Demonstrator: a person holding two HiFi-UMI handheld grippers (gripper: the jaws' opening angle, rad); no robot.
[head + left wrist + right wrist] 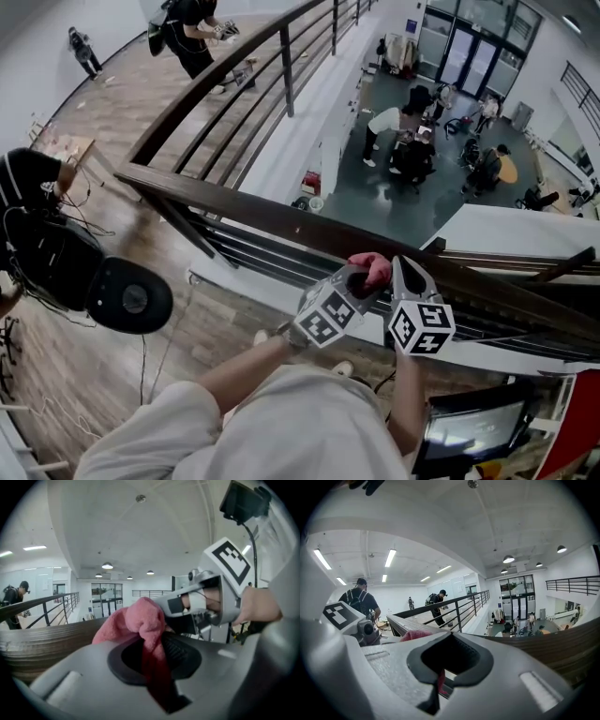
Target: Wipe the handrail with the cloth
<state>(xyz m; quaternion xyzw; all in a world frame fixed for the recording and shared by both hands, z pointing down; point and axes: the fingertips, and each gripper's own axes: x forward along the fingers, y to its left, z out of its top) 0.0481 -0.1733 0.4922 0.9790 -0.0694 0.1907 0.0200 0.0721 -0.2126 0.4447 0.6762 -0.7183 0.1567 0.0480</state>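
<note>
- Where the head view looks down over the balcony edge, the left gripper (359, 281) presses a bunched pink cloth (373, 268) onto the top of the dark wooden handrail (234, 202). The right gripper (405, 272) sits just beside it on the same rail.
- In that view the cloth covers only one small spot. Long stretches of rail run off to the left corner and to the right edge.
- In the left gripper view, the jaws are clamped on the cloth: a fold runs down between them and the rest bulges out above. The rail lies just beyond the cloth, and the right gripper is close by on the right.
- In the right gripper view, the jaws stand together. A thin red sliver shows in the seam between them, but whether it is pinched there cannot be told. A pink edge of the cloth peeks over the left jaw, resting on the rail.
- The rail's surface shows no mark of wiped or unwiped parts, so progress is a guess. The cloth is gripped and in contact, so wiping seems under way, with most of the visible rail probably still to cover.
</note>
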